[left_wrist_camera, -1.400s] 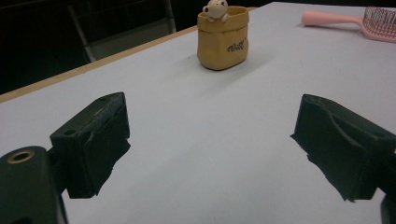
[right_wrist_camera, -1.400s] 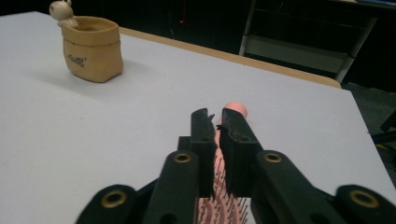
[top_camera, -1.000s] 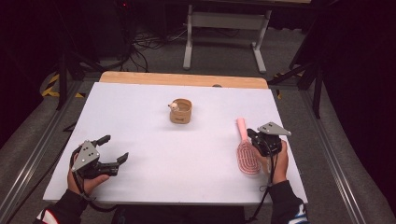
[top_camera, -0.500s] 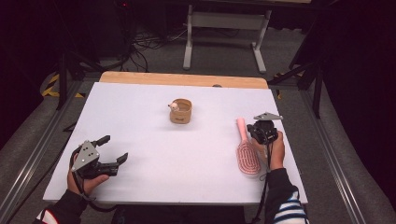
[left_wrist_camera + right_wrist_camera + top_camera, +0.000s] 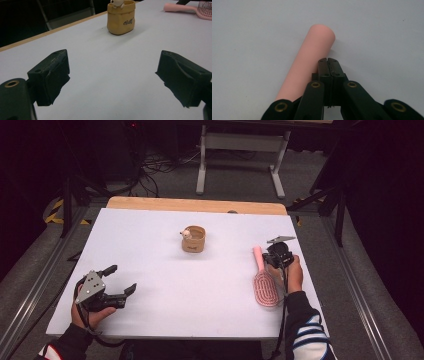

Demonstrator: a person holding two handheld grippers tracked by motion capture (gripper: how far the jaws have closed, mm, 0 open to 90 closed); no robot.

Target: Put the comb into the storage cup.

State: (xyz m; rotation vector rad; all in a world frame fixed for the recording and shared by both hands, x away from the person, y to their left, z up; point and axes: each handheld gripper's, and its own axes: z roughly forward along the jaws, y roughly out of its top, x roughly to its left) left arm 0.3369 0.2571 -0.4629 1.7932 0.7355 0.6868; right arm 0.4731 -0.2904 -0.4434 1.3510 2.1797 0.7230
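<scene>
Pink hairbrush (image 5: 265, 285) flat at table's right.

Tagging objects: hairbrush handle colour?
Pink, the hairbrush handle; clearest in the right gripper view.

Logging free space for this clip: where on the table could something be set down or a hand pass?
Bare table runs wide between the left gripper and the cup, and between cup and brush. The front middle is free too. It is tight only at the right edge, where the shut right gripper sits beside the brush handle.
</scene>
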